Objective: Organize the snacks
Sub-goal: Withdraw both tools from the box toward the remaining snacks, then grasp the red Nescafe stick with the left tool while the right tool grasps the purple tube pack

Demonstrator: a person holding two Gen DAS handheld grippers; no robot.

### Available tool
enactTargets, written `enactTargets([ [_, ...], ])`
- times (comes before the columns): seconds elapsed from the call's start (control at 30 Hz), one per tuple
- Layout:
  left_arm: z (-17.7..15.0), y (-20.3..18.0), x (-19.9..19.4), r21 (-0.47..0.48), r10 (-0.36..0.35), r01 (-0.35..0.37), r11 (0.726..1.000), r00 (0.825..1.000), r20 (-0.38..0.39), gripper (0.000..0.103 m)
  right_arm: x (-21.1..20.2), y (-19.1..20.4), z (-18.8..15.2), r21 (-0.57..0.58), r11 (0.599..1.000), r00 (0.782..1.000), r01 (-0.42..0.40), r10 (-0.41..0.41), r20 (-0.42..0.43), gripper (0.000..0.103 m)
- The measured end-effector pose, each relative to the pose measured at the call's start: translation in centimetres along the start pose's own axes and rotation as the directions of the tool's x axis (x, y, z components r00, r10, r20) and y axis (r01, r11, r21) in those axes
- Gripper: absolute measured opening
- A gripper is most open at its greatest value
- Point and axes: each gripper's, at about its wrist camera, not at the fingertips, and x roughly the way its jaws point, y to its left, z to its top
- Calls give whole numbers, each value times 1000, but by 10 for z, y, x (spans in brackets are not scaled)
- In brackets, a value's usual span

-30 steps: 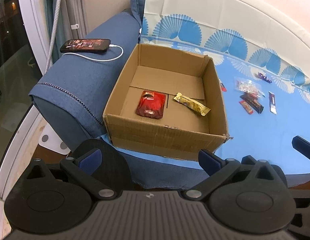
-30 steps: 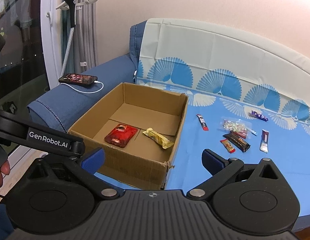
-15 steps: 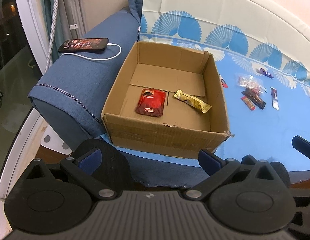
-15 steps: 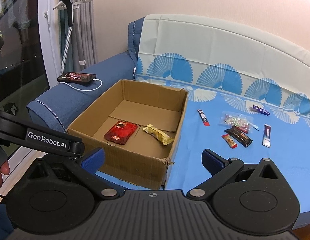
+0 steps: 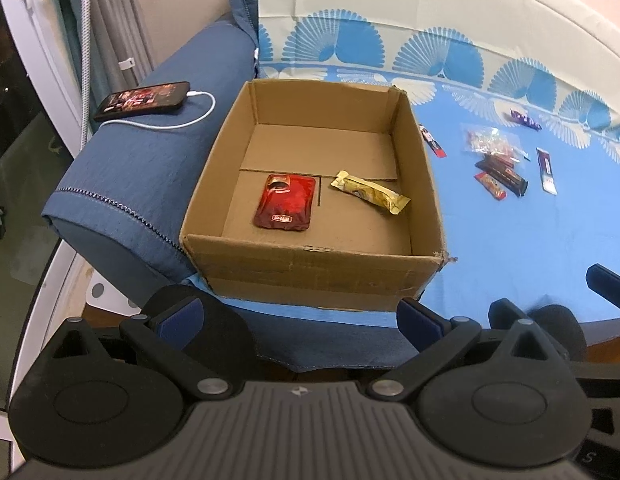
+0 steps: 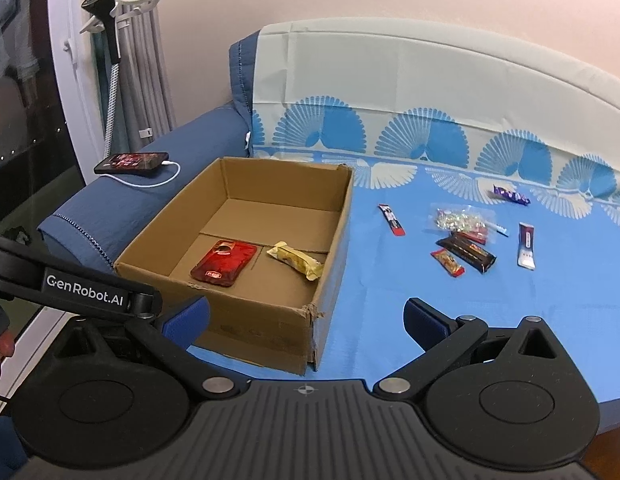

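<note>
An open cardboard box (image 5: pixel 310 276) (image 6: pixel 269 320) sits on the blue sofa cover. Inside lie a red pouch (image 5: pixel 285 200) (image 6: pixel 224 264) and a gold-wrapped bar (image 5: pixel 370 191) (image 6: pixel 295 260). Several snacks lie loose to the right of the box: a red-white stick (image 6: pixel 391 220), a clear candy bag (image 6: pixel 460 218), a dark bar (image 6: pixel 466 254), a small red bar (image 6: pixel 448 263), a purple candy (image 6: pixel 511 196) and a white-maroon stick (image 6: pixel 526 245). My left gripper (image 5: pixel 297 316) is open and empty in front of the box. My right gripper (image 6: pixel 305 320) is open and empty, near the box's front right corner.
A phone (image 5: pixel 143 98) on a white charging cable lies on the blue sofa arm (image 5: pixel 121 184) left of the box. A phone stand (image 6: pixel 109 20) and curtain stand by the window at left. The sofa back (image 6: pixel 430 76) rises behind.
Both grippers have drifted a little; the box and snacks look slightly shifted in view. Nothing was picked up or let go.
</note>
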Motion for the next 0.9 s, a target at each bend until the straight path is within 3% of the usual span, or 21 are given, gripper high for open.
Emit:
enactTargets([
  [0.33,29,-38,9,69,-14,14,997,1000,-10,103,8,-40,-5,133,990,999,38,-37,-10,103],
  [0.47,47,-66,11,116,-41,40,992,999,4,103,5,-70,-4,225,969,994,100,-110,29,103],
  [0.6,66,-95,21,136,-106,111,984,993,-49,103,8,-102,-4,241,953,979,182,-197,42,103],
  [0.9,107,-155,65,141,-115,129,982,988,-105,103,28,-186,-16,350,883,945,313,-325,-27,103],
])
